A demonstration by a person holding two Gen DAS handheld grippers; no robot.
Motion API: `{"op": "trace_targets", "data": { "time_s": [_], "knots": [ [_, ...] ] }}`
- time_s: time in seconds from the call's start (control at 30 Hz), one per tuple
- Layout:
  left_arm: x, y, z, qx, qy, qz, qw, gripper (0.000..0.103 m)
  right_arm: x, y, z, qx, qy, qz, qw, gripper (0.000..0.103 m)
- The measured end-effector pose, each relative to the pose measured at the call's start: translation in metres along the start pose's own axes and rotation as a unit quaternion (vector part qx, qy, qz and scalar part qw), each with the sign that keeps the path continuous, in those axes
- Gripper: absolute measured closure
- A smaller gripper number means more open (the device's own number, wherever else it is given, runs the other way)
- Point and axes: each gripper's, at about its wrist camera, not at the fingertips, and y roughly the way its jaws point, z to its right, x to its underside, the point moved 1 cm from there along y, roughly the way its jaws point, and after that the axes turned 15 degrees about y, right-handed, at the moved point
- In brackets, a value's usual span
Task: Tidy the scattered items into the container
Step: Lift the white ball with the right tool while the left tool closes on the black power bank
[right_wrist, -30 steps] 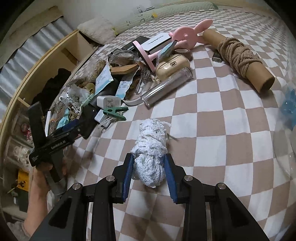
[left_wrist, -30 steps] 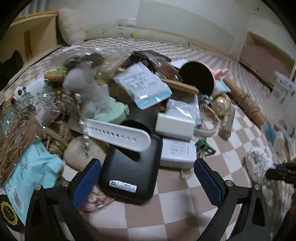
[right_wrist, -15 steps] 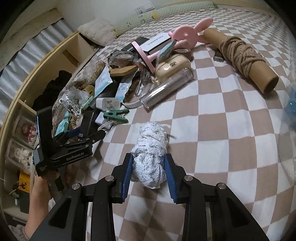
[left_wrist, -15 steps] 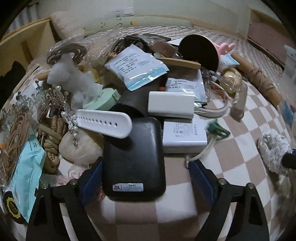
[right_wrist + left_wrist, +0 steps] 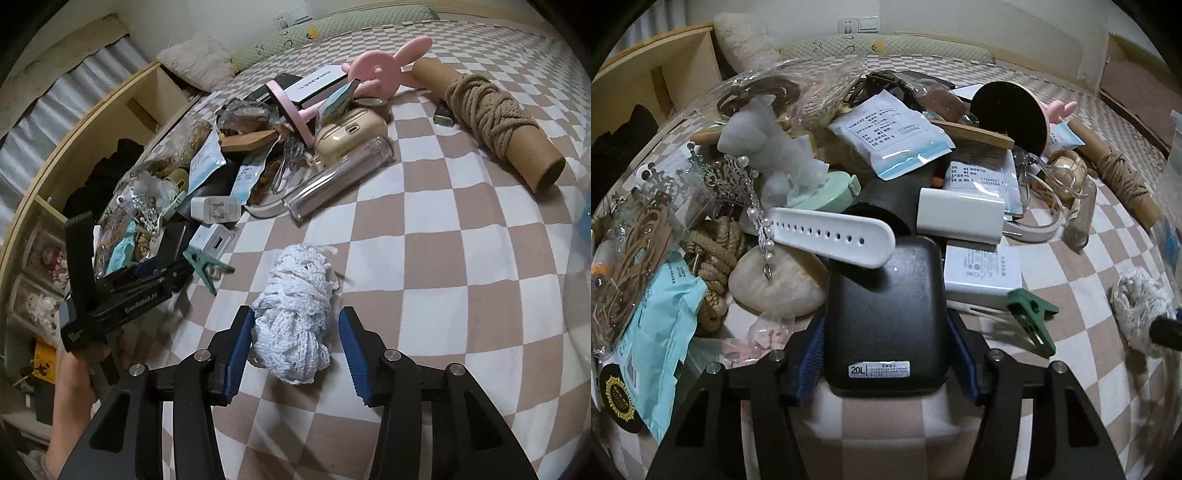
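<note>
- Left wrist view: the left hand-held gripper (image 5: pixel 884 360) has its jaws closing around a black flat case (image 5: pixel 886 314) with a white "20L" label. The blue pads stand at the case's two long sides, and I judge they are pressing or all but pressing on it. The case's long axis runs straight away from the hand-held gripper, toward the pile. Its far end is tucked under a white perforated watch strap (image 5: pixel 831 234), so I expect a pull back and up to free it. The case lies at the near edge of the heap on the checkered bed (image 5: pixel 1071 387). A green clothes peg (image 5: pixel 1032 314) lies just beside it, a white charger block (image 5: pixel 960 216) beyond.
- Right wrist view: the right hand-held gripper (image 5: pixel 295 345) has its jaws opening. A white bundle of cord (image 5: pixel 295 314) lies between them on the bed, its long axis pointing away along the fingers. The left pad (image 5: pixel 242 343) touches or nearly touches the bundle; the right pad stands clear. The bundle is apart from the heap, and this hand is the nearer to it. A clear curved rim at the right edge may be the container; I cannot tell.
</note>
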Motion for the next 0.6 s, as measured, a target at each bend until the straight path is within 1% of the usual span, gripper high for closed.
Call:
{"op": "trace_targets", "data": {
  "time_s": [0.07,0.13,0.17,0.37,0.6],
  "knots": [
    [0.002,-0.003,0.000,-0.002,0.000,-0.004,1.0000,0.043,-0.002,-0.001,0.003,-0.004,0.005,0.001,1.000,0.055],
    [0.004,-0.006,0.001,-0.003,0.000,-0.008,1.0000,0.043,-0.004,-0.001,0.005,-0.011,0.013,-0.002,1.000,0.062],
    [0.006,-0.007,0.002,-0.003,-0.001,-0.010,0.9999,0.043,-0.004,-0.002,0.004,-0.011,0.013,-0.003,1.000,0.063],
    [0.014,-0.015,0.008,-0.005,-0.004,-0.016,0.9999,0.043,-0.001,-0.005,0.001,-0.006,0.007,-0.006,1.000,0.065],
    [0.024,-0.027,0.023,0.007,-0.001,-0.018,0.9998,0.043,0.001,-0.014,0.007,-0.008,0.017,-0.008,1.000,0.065]
  ]
}}
